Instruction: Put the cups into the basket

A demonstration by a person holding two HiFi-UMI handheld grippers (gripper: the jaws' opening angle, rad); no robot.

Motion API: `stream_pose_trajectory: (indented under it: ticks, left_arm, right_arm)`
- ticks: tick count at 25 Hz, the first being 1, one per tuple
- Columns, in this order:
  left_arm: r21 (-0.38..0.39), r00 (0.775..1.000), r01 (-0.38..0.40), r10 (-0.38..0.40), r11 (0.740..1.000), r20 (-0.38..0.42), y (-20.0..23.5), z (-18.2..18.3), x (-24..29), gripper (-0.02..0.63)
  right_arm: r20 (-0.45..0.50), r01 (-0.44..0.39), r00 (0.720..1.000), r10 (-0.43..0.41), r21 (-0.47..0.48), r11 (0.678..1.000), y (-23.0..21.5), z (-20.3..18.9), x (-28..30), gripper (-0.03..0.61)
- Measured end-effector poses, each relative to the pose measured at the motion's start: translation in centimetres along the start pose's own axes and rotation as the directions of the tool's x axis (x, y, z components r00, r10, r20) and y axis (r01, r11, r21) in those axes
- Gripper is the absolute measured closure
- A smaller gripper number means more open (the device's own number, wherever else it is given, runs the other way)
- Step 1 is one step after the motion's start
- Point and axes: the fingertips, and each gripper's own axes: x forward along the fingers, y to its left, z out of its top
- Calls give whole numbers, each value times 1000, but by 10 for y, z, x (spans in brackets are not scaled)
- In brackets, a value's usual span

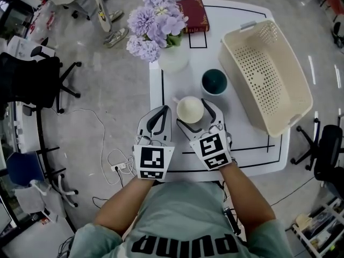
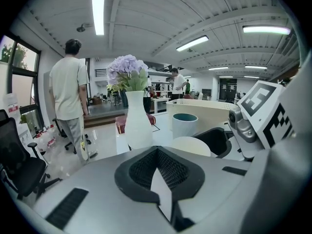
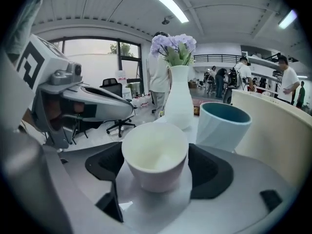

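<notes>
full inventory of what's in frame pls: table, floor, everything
table: 1, white with black lines, centre
basket: 1, cream, perforated, right side of table, empty
cream cup: 1, cream all over, near table edge, between the right gripper's jaws
teal cup: 1, teal inside, pale blue outside, just beyond the cream cup
vase: 1, white, far left of table, holds purple flowers
book: 1, red, far end of table
office chairs: at least 2, black, floor left and right
power strip: 1, white, floor left of table
bystander: 1, pale shirt, beyond the table
left gripper: 1, grey, shut, empty
right gripper: 1, grey, open around the cream cup
</notes>
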Motion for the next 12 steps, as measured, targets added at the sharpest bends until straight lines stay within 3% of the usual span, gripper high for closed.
stream_pose_trajectory:
  ticks: [12]
  left_arm:
    - [-2,1000,-3,3,1000,-11,0,-6,-1,607]
  right_arm:
    - [27,-4,1000,6,-70,998,1,2,5,193]
